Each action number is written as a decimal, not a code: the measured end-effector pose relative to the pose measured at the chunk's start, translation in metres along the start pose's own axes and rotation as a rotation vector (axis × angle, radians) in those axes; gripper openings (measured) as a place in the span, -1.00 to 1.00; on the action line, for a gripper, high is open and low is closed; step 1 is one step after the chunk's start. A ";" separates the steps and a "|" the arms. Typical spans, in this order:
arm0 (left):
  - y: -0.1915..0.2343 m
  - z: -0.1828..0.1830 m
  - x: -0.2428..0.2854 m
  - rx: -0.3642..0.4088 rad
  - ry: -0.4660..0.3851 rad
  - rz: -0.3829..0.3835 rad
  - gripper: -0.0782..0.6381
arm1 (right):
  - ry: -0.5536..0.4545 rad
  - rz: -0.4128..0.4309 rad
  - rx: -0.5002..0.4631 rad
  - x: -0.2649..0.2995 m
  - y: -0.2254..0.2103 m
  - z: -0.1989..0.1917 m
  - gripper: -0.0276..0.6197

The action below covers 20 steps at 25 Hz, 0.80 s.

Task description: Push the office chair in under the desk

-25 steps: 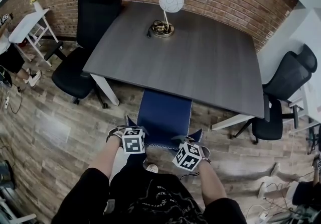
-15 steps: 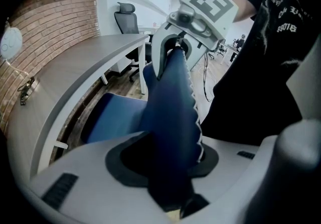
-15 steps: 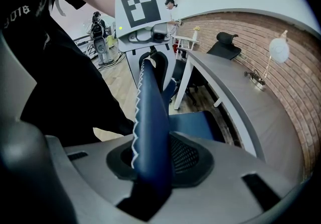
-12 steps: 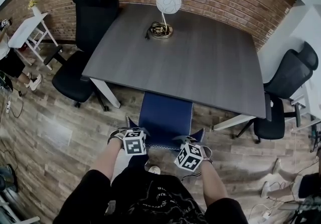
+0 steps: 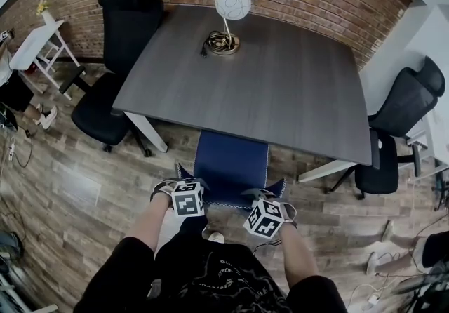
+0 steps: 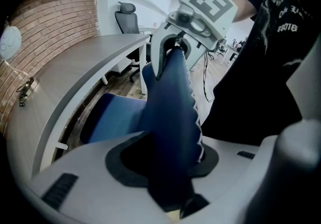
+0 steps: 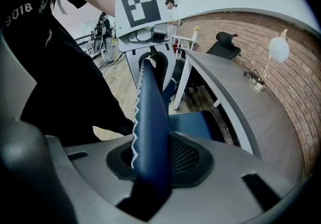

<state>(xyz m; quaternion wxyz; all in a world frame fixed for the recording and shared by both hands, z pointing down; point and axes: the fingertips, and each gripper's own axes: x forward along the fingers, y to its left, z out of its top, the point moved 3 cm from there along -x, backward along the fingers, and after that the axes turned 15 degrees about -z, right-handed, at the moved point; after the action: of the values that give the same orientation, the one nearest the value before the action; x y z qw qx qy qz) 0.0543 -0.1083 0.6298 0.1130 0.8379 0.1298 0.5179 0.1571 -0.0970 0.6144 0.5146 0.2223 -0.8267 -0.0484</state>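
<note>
Seen in the head view, the blue office chair (image 5: 231, 161) stands at the near edge of the desk (image 5: 280, 87), its seat partly beneath the desktop. The left gripper (image 5: 184, 180) and right gripper (image 5: 272, 197) meet the chair's two rear corners, on the side away from the desk. A lamp (image 5: 232, 4) stands near the desk's far edge. A black chair (image 5: 116, 52) waits off the desk's left corner.

Left gripper view: the jaws pinch the upper edge of the backrest (image 6: 170, 117), with the desk's rim just beyond.

Right gripper view: the jaws likewise clamp the white-stitched backrest edge beside the desk.
</note>
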 end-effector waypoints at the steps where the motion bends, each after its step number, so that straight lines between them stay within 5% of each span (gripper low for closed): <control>1: 0.000 0.001 0.000 -0.002 -0.002 -0.003 -0.35 | 0.000 0.000 0.000 0.000 -0.001 0.000 -0.59; 20: 0.017 -0.001 -0.006 0.006 0.000 -0.009 -0.35 | 0.007 0.001 0.008 0.010 -0.015 0.003 -0.59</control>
<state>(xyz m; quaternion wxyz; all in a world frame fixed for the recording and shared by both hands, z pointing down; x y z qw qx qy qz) 0.0530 -0.1266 0.6311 0.1131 0.8377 0.1351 0.5169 0.1555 -0.1155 0.6164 0.5164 0.2239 -0.8253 -0.0441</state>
